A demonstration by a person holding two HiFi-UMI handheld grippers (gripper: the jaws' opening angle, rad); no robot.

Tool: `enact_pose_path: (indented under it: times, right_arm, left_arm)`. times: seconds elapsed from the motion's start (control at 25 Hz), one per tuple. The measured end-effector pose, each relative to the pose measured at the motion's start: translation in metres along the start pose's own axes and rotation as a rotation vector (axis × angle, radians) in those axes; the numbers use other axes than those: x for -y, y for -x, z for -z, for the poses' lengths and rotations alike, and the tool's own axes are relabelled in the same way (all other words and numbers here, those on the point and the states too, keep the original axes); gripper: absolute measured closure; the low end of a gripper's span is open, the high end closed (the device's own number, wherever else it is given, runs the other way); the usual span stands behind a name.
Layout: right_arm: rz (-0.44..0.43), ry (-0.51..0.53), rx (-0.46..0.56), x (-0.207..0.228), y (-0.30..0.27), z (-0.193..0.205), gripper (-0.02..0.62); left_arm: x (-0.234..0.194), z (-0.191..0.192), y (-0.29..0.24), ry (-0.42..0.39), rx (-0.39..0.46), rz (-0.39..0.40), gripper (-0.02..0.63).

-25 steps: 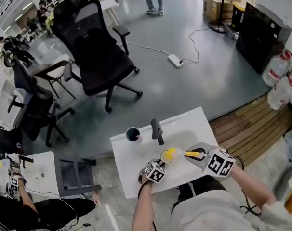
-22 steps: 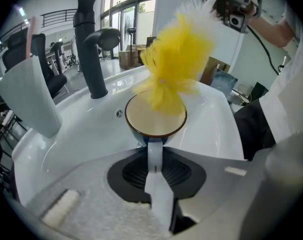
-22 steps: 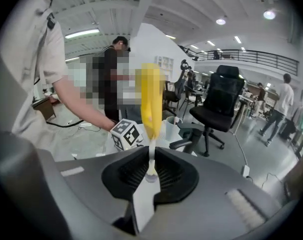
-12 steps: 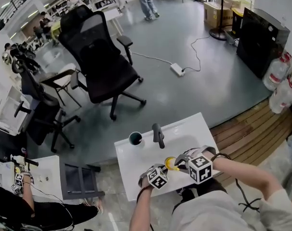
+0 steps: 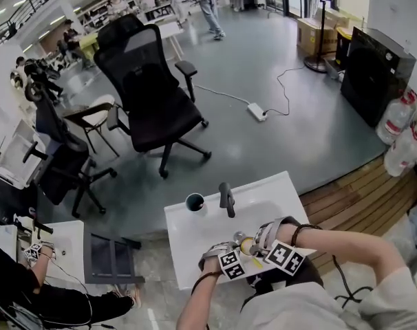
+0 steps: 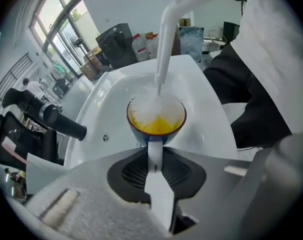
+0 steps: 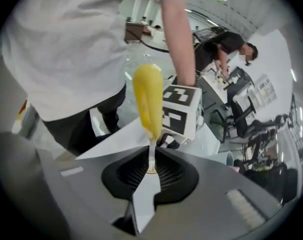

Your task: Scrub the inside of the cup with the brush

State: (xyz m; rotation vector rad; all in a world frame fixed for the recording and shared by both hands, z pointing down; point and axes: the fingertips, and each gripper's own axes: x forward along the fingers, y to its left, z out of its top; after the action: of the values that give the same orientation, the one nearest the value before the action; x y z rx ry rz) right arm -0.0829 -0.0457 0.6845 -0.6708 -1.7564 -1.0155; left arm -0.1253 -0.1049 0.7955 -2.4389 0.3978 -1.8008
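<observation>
1. Grey office floor and black swivel chairs beyond a white sink counter [image 5: 188, 236], with a black faucet [image 5: 226, 198] near its back edge.
2. Holds the cup [image 6: 156, 118] over the basin by the counter's front edge, left gripper [image 6: 155, 156] clamped narrowly on the white cup handle.
3. Grips the brush [image 6: 163, 54] in the right gripper [image 7: 150, 163], jaws pinched almost together on its thin stem, with bristles already down inside the yellow interior.
4. Likely best from here: keep the handle clamp firm, sweep the bristles round the wall and down to the bottom, and press lightly to avoid pivoting the cup.
</observation>
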Motion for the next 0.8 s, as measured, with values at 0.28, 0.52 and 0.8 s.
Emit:
enact_pose_path:
  times: [0.28, 0.52, 0.8]
  right_arm:
    - [0.052, 0.025, -0.006, -0.005, 0.000, 0.007, 0.557]
    - [0.228, -0.469, 0.079, 0.038, 0.009, 0.017, 0.557]
    - [0.404, -1.038, 0.234, 0.079, 0.024, 0.024, 0.552]
  left_arm:
    - [-0.001, 0.005, 0.005, -0.049, -0.041, -0.038, 0.552]
    - [-0.031, 0.016, 0.012, 0.201, 0.013, -0.143, 0.552]
    - [-0.038, 0.020, 0.023, 0.392, 0.062, -0.242, 0.551]
